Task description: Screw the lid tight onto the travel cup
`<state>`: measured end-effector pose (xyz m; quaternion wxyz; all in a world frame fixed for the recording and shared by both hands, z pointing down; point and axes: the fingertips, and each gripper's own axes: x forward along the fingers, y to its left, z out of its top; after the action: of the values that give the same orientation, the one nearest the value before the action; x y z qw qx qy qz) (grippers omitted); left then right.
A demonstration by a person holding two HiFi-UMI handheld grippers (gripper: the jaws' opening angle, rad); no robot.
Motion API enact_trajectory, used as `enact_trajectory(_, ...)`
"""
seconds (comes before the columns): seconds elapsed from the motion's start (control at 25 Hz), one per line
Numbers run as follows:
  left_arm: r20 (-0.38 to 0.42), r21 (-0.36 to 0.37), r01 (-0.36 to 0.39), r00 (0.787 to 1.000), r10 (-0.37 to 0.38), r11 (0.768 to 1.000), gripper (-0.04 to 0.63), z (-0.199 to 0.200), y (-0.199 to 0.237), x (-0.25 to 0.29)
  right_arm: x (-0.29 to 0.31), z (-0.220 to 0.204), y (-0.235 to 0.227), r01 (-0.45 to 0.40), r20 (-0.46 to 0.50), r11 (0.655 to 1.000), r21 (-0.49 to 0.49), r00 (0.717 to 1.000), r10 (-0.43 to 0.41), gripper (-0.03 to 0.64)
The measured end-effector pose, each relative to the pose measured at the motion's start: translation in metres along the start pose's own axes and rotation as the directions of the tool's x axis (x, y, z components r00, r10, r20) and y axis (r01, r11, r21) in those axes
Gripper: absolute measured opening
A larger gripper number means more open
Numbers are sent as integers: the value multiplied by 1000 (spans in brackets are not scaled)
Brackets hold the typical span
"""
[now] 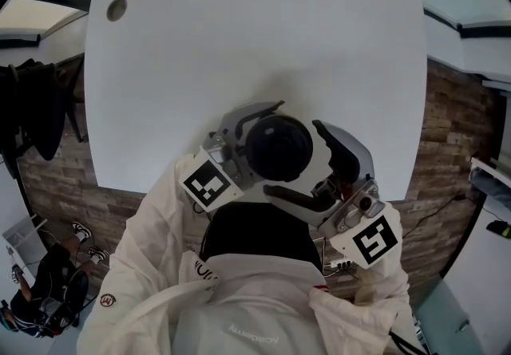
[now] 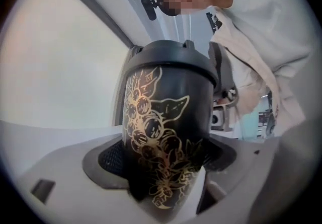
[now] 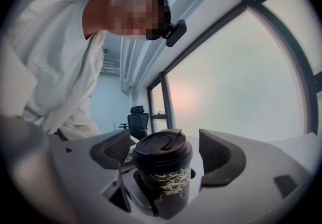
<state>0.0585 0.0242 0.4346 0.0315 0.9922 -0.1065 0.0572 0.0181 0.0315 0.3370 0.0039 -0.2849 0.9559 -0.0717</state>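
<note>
A black travel cup [image 2: 161, 117] with a gold floral print stands upright between the pads of my left gripper [image 2: 163, 162], which press on its body from both sides. Its black lid [image 2: 171, 57] sits on top. In the head view the lid [image 1: 278, 147] shows as a dark disc above the table's near edge, with the left gripper [image 1: 254, 146] on its left and the right gripper [image 1: 315, 170] on its right. In the right gripper view the lid [image 3: 162, 150] lies between the jaws of the right gripper [image 3: 166, 152]. A gap shows beside the lid, so those jaws stand open around it.
The white table [image 1: 239, 42] has a round cable hole [image 1: 116, 9] at its far left corner. Brick-patterned floor lies on both sides. Another person [image 1: 44, 289] sits at the lower left. An office chair [image 3: 138, 117] stands far behind the cup.
</note>
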Motion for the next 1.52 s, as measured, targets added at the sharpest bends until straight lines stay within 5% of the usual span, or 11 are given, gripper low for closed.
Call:
enact_trajectory(0.24,0,8,218,976,-218,976,422,-3,-18,-4,-1,-16,8,-345,-164,933,-105,931,325,408)
enact_trajectory(0.4,-10,10,271,962,-271,962,422,-4,-21,-4,8,-17,15,-440,-199,889,-127,889,412,407)
enact_trajectory(0.52,-15,4,269,963,-269,963,422,-4,-21,-3,10,-23,19,-438,-213,890,-126,888,407,407)
enact_trajectory(0.68,-12,-7,201,980,-201,980,422,-1,-18,3,8,-19,11,-326,-157,938,-119,939,306,407)
enact_trajectory(0.88,-12,-44,18,1000,-19,999,422,-1,-3,2,14,-14,0,-2,-77,996,-95,997,-5,407)
enact_trajectory(1.0,-9,-44,-103,995,103,994,422,0,4,-2,16,-11,-3,227,-32,970,-83,973,-230,407)
enact_trajectory(1.2,1,-50,-255,967,256,966,422,3,-3,4,-2,-9,-1,477,24,878,-33,879,-477,407)
enact_trajectory(1.36,19,-43,-258,966,259,965,422,7,-5,10,-7,-12,-2,501,26,865,-30,865,-500,407)
enact_trajectory(1.52,25,-35,-191,981,192,981,422,6,-4,5,-9,-11,5,368,19,927,69,929,-370,407)
